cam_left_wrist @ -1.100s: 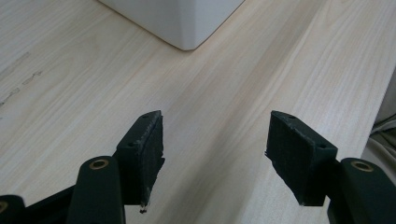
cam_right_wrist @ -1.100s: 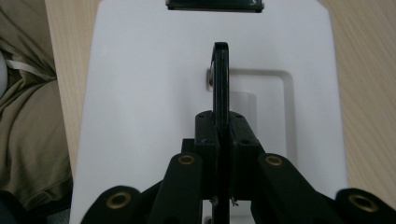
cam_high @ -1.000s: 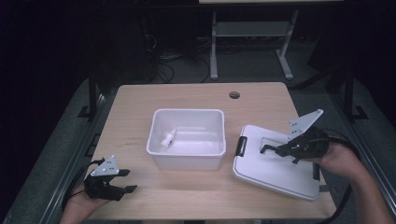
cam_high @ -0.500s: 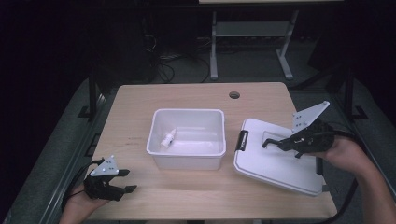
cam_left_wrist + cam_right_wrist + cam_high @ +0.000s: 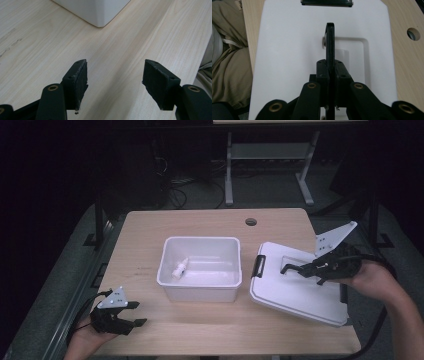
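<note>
A white lid (image 5: 295,292) lies flat on the table's right side, with a black latch (image 5: 259,266) on its left edge. My right gripper (image 5: 300,269) is shut on the lid's thin black handle (image 5: 286,267), which stands up from a recess in the lid (image 5: 287,50). In the right gripper view the handle (image 5: 330,37) is pinched edge-on in my right gripper (image 5: 330,65). A white bin (image 5: 200,240) sits mid-table with a small white bottle-like item (image 5: 179,268) inside. My left gripper (image 5: 137,314) rests open at the front left, nothing in my left gripper (image 5: 115,82).
A round cable hole (image 5: 251,222) is in the table's far side and shows beside the lid (image 5: 413,34). The bin's corner (image 5: 97,12) lies ahead of the left gripper. The table's right edge runs close behind the lid. Metal table legs (image 5: 229,170) stand beyond.
My right gripper has drifted slightly to the right and farther back while holding the handle, and the lid has shifted a little with it. The left gripper has stayed put.
</note>
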Demonstrator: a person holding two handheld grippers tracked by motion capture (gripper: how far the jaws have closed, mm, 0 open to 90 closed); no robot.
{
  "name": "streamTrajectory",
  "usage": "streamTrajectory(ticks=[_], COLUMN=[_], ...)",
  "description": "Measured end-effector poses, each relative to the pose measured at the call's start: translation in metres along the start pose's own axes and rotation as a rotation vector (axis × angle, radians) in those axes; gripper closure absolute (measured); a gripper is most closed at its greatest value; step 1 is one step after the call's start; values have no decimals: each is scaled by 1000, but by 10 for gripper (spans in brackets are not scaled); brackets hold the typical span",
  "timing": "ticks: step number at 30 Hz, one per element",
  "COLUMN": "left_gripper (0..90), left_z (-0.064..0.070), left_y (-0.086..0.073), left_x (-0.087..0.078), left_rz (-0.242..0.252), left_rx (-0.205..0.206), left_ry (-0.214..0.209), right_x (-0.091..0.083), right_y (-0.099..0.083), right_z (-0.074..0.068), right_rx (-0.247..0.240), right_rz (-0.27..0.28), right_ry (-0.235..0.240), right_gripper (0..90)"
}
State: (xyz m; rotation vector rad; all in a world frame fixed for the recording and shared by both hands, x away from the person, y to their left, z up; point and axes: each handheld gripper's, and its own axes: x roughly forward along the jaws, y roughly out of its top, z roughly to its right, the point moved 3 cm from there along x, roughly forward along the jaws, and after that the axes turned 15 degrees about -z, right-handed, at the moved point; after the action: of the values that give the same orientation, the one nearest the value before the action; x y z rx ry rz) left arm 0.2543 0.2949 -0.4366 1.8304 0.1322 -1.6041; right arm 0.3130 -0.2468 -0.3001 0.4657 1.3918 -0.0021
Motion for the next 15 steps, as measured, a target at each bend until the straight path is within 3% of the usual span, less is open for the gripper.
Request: streamTrajectory(ticks=[15], left_gripper=[359], left_z=[0], left_y=[-1], left_x=[0], left_rz=[-1], left_rx=[-2], left_ry=[-6], right_x=[-9], right_y=[31], right_z=[2], right_rx=[-47], right_rz=[14], right_ry=[3], right_gripper=[843])
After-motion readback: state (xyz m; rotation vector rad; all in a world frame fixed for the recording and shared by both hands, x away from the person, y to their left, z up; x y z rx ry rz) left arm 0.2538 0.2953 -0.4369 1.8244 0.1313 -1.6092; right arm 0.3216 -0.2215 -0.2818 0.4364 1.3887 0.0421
